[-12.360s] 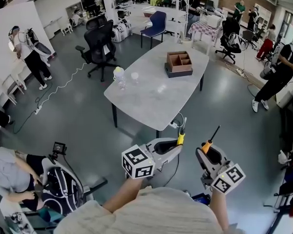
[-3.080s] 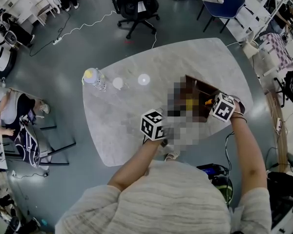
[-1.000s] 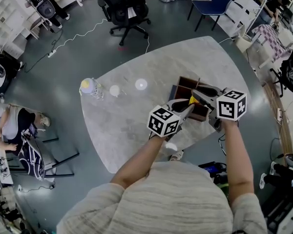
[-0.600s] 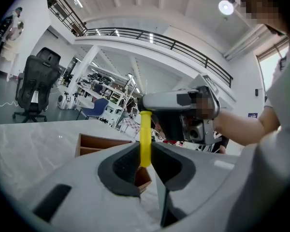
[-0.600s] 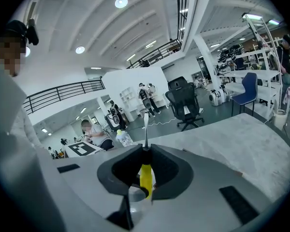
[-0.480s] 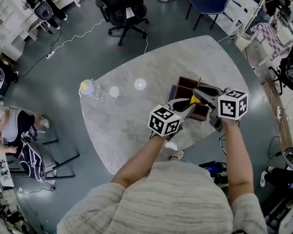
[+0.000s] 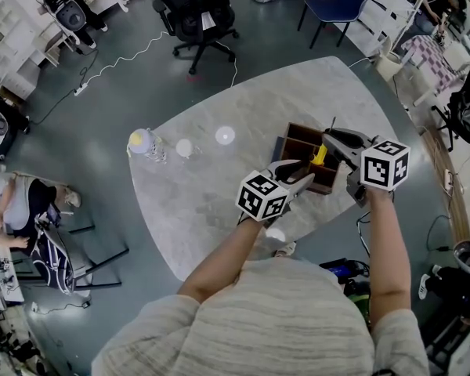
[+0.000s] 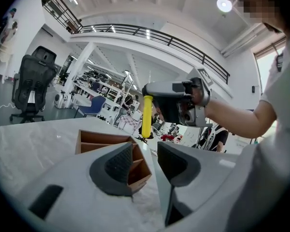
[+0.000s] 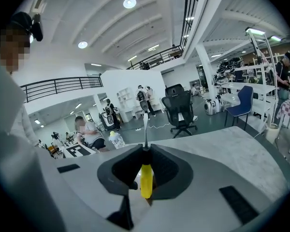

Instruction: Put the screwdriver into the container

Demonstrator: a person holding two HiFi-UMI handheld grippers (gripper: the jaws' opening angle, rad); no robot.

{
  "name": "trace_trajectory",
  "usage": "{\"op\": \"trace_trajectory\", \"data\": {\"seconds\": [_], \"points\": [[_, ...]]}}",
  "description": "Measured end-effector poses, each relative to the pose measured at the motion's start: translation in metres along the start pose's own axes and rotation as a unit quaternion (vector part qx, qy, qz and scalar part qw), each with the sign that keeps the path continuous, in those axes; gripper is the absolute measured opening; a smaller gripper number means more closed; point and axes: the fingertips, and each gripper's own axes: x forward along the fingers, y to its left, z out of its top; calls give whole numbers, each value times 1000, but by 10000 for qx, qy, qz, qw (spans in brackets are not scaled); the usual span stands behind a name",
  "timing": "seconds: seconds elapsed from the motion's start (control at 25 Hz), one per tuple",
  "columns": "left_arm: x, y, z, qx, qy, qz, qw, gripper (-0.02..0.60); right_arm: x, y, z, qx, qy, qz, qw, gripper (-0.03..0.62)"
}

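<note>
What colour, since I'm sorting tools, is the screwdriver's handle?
Yellow: the screwdriver handle shows best in the right gripper view.

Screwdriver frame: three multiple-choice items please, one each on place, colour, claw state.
1. The screwdriver is: A. flat inside the container; B. in the right claw, over the container; C. in the left claw.
2. Its handle is: A. red; B. blue; C. yellow.
3. The left claw is: A. open, empty; B. shut on the screwdriver; C. shut on the container wall.
Key: 1 B, the right claw's jaws, just closed further, grip it over the container. 2 C, yellow in all three views. 3 A, its jaws have just been opening, with nothing between them.
</note>
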Motion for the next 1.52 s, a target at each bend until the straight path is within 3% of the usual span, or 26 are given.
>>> {"op": "trace_trajectory", "data": {"seconds": [0.32, 0.88, 1.04, 1.52], "points": [[-1, -6, 6, -253, -173, -154, 9994, 34, -2, -30, -28, -259, 173, -545, 9980, 52], [5, -20, 3, -492, -166, -569, 9970, 15, 2, -97, -84, -258, 155, -1629, 9862, 52], [3, -20, 0, -536, -136, -602, 9967, 15, 8, -100, -98, -195, 182, -1696, 9852, 52], [-4, -14, -7, -601, -46, -642, 9961, 15, 21, -102, -127, -118, 907, -1776, 9798, 52]]}}
